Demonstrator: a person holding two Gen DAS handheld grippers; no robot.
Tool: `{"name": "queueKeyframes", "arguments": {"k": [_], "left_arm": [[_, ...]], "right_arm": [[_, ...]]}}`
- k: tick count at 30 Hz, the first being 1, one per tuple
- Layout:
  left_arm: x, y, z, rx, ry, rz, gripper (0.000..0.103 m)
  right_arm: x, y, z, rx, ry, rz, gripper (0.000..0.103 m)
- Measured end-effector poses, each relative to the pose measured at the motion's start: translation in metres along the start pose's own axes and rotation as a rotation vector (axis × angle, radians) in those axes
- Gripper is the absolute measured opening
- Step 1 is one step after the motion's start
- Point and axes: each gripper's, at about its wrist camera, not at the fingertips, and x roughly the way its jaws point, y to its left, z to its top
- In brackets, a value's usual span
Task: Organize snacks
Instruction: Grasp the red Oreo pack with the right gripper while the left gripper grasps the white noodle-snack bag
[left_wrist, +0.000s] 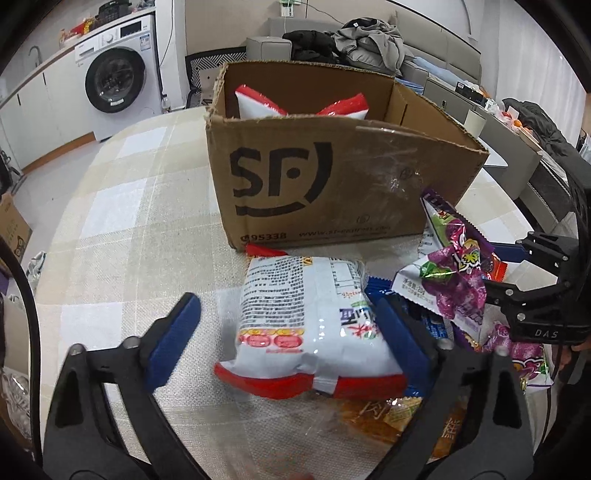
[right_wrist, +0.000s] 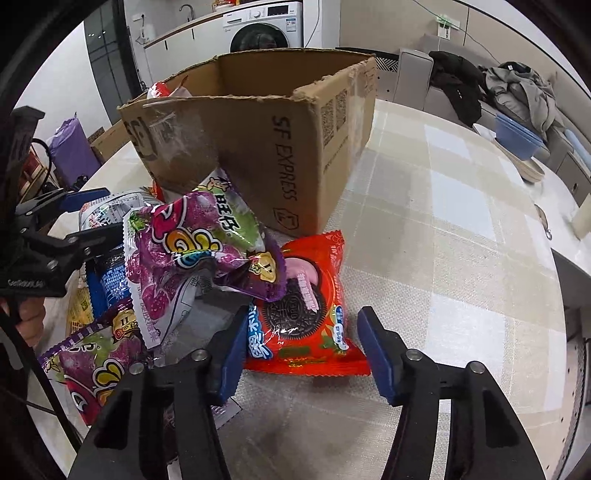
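An open cardboard SF box (left_wrist: 332, 177) stands on the table and holds two red and white snack bags (left_wrist: 258, 101). My left gripper (left_wrist: 288, 314) is open, its blue pads either side of a white and red snack bag (left_wrist: 314, 317); the right pad touches it, the left pad stands apart. In the right wrist view the box (right_wrist: 258, 147) is at the back. My right gripper (right_wrist: 303, 343) is open around a red Oreo packet (right_wrist: 306, 314). Purple candy bags (right_wrist: 195, 247) lie piled to its left, also in the left wrist view (left_wrist: 454, 280).
A blue packet (left_wrist: 432, 321) and an orange packet (left_wrist: 388, 413) lie under the pile. The checked tablecloth (right_wrist: 461, 240) stretches right of the box. A sofa with clothes (left_wrist: 369, 40) and a washing machine (left_wrist: 114, 77) stand beyond the table.
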Motion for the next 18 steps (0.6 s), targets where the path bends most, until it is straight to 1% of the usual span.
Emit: {"name": "queueKeyframes", "arguments": {"k": [1,2,4,6,9,13,18], "left_arm": [[0.004,0.001,0.0,0.0,0.011,-0.004,0.076],[0.008,0.001,0.0,0.003,0.023,-0.007,0.063],[0.013,0.001,-0.001,0.003,0.024,-0.014,0.06],[0.015,0.002,0.0,0.009,0.02,-0.015,0.054],[0.014,0.005,-0.002,0.012,0.004,-0.028,0.05],[0.006,0.009,-0.003,0.014,-0.024,-0.041,0.049],[-0.018,0.013,0.003,0.013,-0.091,-0.064,0.049]], "right_arm": [[0.0,0.0,0.0,-0.009,-0.005,0.002,0.051],[-0.001,0.003,-0.001,-0.017,-0.009,0.012,0.047],[-0.004,0.006,-0.002,-0.032,-0.019,0.011,0.045],[-0.005,0.005,-0.003,-0.04,-0.025,0.016,0.045],[-0.01,0.004,-0.003,-0.037,-0.044,0.015,0.045],[-0.022,-0.006,-0.004,-0.023,-0.079,0.012,0.044],[-0.042,-0.018,-0.003,-0.001,-0.127,0.009,0.044]]}}
